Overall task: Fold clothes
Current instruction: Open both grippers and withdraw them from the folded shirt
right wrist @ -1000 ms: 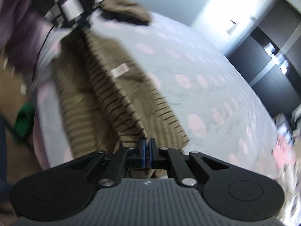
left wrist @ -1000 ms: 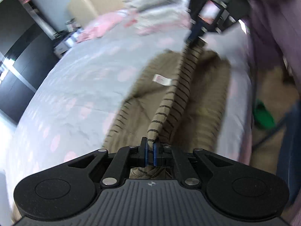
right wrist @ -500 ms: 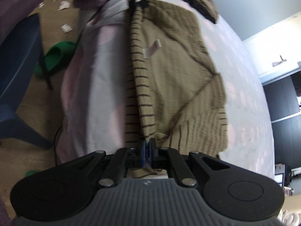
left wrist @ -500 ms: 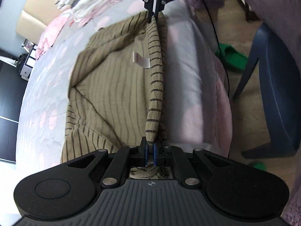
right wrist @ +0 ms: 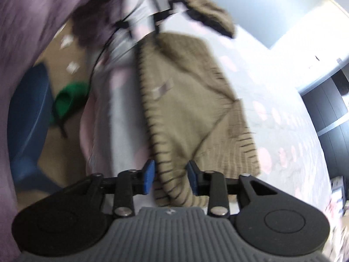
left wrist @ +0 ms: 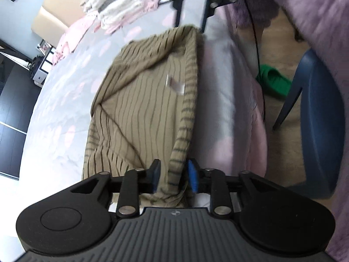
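An olive-brown striped garment (left wrist: 141,109) lies on the bed, folded along its edge nearest the floor, with a white label (left wrist: 174,85) showing. My left gripper (left wrist: 173,174) sits at one end of that fold. Its jaws are opening, and the fabric lies loose between the blue pads (left wrist: 193,175). The right gripper (left wrist: 189,11) stands at the far end with its fingers apart. In the right wrist view the garment (right wrist: 185,109) is blurred. The right gripper (right wrist: 170,174) has its jaws opening around the striped hem, pads clear of it. The left gripper (right wrist: 152,6) is a blur at the top.
The bed has a pale sheet with pink spots (left wrist: 72,100). A blue chair (left wrist: 316,120) and a green slipper (left wrist: 273,80) are on the wooden floor beside it. Folded clothes (left wrist: 113,6) are stacked at the bed's head. Another brown garment (right wrist: 209,15) lies beyond. A person's purple clothing (left wrist: 316,11) is close by.
Both grippers were shut on the garment's edge, holding it taut between them. Both have now opened, and the edge lies slack on the bed.
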Motion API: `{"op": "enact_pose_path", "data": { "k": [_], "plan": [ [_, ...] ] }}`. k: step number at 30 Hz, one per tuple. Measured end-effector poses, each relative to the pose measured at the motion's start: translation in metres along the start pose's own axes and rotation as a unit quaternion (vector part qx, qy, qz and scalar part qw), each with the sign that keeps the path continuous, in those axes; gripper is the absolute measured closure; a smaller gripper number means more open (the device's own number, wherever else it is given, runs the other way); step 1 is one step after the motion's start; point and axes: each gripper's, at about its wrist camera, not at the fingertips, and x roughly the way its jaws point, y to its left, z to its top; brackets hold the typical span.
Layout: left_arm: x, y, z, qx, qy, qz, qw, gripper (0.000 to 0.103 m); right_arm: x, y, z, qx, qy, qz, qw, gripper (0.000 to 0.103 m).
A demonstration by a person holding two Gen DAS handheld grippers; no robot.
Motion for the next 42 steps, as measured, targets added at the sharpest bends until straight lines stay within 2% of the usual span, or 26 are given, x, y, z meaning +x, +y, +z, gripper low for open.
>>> {"op": "enact_pose_path", "data": {
  "k": [2,3,4,6,8,9,11,14,16,20,22,24,30,35,40,42],
  "plan": [
    [-0.006,0.010,0.001,-0.038,-0.012,0.001,0.9992,0.072,-0.003,-0.013,-0.001,0.047,-0.003,-0.016,0.999,0.061],
    [-0.008,0.018,0.001,-0.072,-0.018,0.005,0.9973,0.072,-0.003,-0.020,-0.001,0.071,-0.002,-0.026,0.997,0.061],
    [-0.011,0.029,0.000,-0.112,-0.023,0.011,0.9934,0.072,-0.003,-0.027,-0.003,0.095,-0.002,-0.031,0.995,0.062],
    [-0.015,0.054,-0.004,-0.199,-0.030,0.022,0.9793,0.072,-0.001,-0.039,-0.005,0.141,0.004,-0.031,0.990,0.064],
    [-0.015,0.075,-0.009,-0.284,-0.025,0.042,0.9577,0.070,0.002,-0.048,-0.006,0.179,0.006,-0.025,0.984,0.064],
    [-0.015,0.083,-0.012,-0.318,-0.022,0.046,0.9466,0.064,0.003,-0.052,-0.005,0.196,0.005,-0.022,0.980,0.063],
    [-0.010,0.096,-0.017,-0.371,-0.013,0.042,0.9275,0.061,0.009,-0.059,-0.004,0.223,0.008,-0.013,0.975,0.062],
    [0.004,0.106,-0.027,-0.429,0.023,0.015,0.9030,0.061,0.017,-0.057,-0.005,0.224,0.023,-0.012,0.974,0.062],
    [0.011,0.110,-0.038,-0.470,0.039,-0.009,0.8817,0.061,0.021,-0.056,-0.006,0.223,0.031,-0.013,0.974,0.062],
    [0.008,0.113,-0.065,-0.548,0.023,-0.057,0.8345,0.063,0.025,-0.050,0.001,0.221,0.016,-0.014,0.975,0.063],
    [0.009,0.116,-0.072,-0.567,0.022,-0.073,0.8200,0.076,0.024,-0.049,0.005,0.223,0.000,-0.010,0.975,0.063],
    [0.012,0.117,-0.074,-0.577,0.028,-0.084,0.8121,0.082,0.027,-0.047,0.011,0.222,-0.010,-0.004,0.975,0.063],
    [0.008,0.116,-0.087,-0.607,0.032,-0.082,0.7895,0.082,0.028,-0.034,0.034,0.199,-0.039,0.014,0.979,0.064],
    [0.007,0.113,-0.093,-0.617,0.035,-0.086,0.7813,0.082,0.033,-0.017,0.069,0.192,-0.079,0.048,0.977,0.064],
    [0.010,0.109,-0.094,-0.618,0.041,-0.096,0.7794,0.082,0.054,-0.001,0.110,0.191,-0.099,0.086,0.973,0.064],
    [0.011,0.108,-0.095,-0.619,0.041,-0.099,0.7783,0.082,0.064,0.004,0.124,0.187,-0.101,0.099,0.972,0.069]
  ]
}}
